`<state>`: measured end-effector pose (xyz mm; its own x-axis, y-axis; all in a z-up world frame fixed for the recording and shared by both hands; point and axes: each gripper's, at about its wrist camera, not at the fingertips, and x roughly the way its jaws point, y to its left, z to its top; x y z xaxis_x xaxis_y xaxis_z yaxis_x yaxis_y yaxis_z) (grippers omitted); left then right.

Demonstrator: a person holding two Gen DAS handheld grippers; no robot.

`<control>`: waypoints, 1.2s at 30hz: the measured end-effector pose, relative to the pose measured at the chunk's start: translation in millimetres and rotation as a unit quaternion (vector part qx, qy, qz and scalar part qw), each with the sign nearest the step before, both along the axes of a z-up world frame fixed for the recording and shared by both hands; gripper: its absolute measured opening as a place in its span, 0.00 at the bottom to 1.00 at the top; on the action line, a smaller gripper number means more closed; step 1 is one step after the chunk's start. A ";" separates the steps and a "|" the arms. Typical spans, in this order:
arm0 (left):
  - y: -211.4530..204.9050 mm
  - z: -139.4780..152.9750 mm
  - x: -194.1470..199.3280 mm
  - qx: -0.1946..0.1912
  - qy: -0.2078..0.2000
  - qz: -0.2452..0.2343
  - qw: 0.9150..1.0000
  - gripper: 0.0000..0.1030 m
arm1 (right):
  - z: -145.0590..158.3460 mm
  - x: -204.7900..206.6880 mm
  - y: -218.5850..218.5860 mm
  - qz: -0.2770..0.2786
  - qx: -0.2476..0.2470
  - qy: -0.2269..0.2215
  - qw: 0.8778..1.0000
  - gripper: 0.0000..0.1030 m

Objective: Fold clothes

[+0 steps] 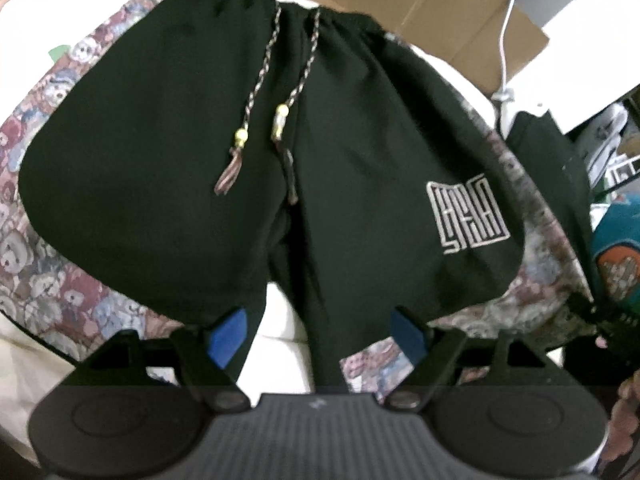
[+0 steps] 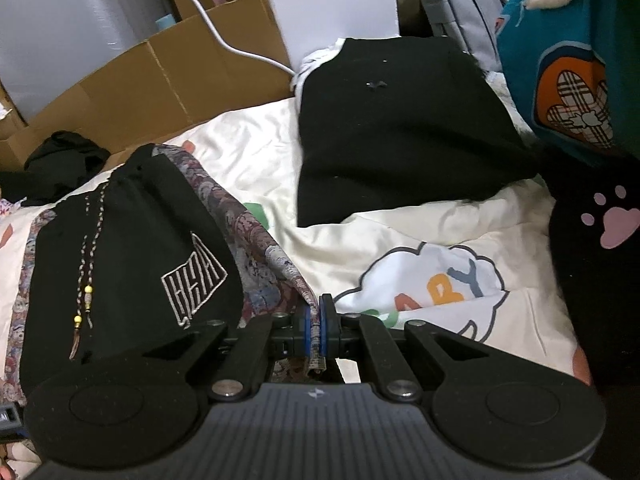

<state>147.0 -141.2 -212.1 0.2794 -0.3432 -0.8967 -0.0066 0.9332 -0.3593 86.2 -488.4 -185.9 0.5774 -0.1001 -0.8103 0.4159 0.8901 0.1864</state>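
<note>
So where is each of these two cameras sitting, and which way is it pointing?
Left wrist: rides the left gripper, looking down at black shorts on a teddy-print cloth; its jaws stand open.
Right wrist: rides the right gripper, looking across the bed; its jaws are shut on the teddy-print cloth's edge.
Both show the shorts, the cloth and a cardboard box.
</note>
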 end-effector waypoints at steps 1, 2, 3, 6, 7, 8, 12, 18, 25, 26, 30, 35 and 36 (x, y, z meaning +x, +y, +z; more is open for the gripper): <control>-0.5 -1.9 0.1 0.000 0.001 -0.001 1.000 0.79 | -0.6 0.4 -1.3 -0.002 0.000 0.001 1.000 0.04; -1.3 -3.9 0.2 0.001 0.003 -0.003 1.000 0.79 | -1.7 0.9 -2.7 -0.004 0.001 0.002 1.000 0.04; -2.1 -5.9 0.3 0.003 0.004 -0.005 1.000 0.79 | -4.1 1.6 -4.6 -0.006 0.002 0.005 1.000 0.04; -1.5 -9.4 2.2 0.009 0.009 -0.004 1.000 0.79 | -11.7 2.6 -8.9 -0.017 0.005 0.015 1.000 0.10; -1.2 -10.7 2.5 0.011 0.011 -0.003 1.000 0.79 | -16.3 1.6 -11.3 -0.029 0.010 0.022 0.999 0.11; -1.0 -11.8 2.6 0.012 0.012 -0.002 1.000 0.79 | -18.6 0.7 -12.8 -0.034 0.015 0.024 0.999 0.14; -0.8 -17.9 1.8 0.019 0.020 -0.006 1.000 0.79 | -25.0 -5.1 -19.9 -0.052 0.044 0.009 0.998 0.50; -5.4 -22.2 0.1 0.021 0.029 -0.009 0.999 0.79 | -29.9 -10.0 -30.2 -0.079 0.055 0.001 0.995 0.51; -24.2 -34.3 -3.4 0.026 0.044 -0.031 0.998 0.80 | -44.5 -18.1 -31.7 -0.092 0.071 0.013 0.993 0.51; -26.4 -36.9 -4.3 0.028 0.047 -0.033 0.998 0.79 | -45.6 -19.4 -31.5 -0.093 0.073 0.014 0.993 0.51; -29.4 -46.7 -8.9 0.029 0.061 -0.038 0.997 0.59 | -44.3 -21.2 -30.9 -0.095 0.075 0.011 0.993 0.51; -24.6 -49.9 -10.3 0.021 0.067 -0.041 0.997 0.23 | -45.5 -21.5 -29.3 -0.093 0.078 0.010 0.993 0.51; -21.7 -48.7 -10.8 0.018 0.068 -0.046 0.996 0.18 | -46.4 -21.6 -28.8 -0.093 0.078 0.011 0.993 0.51</control>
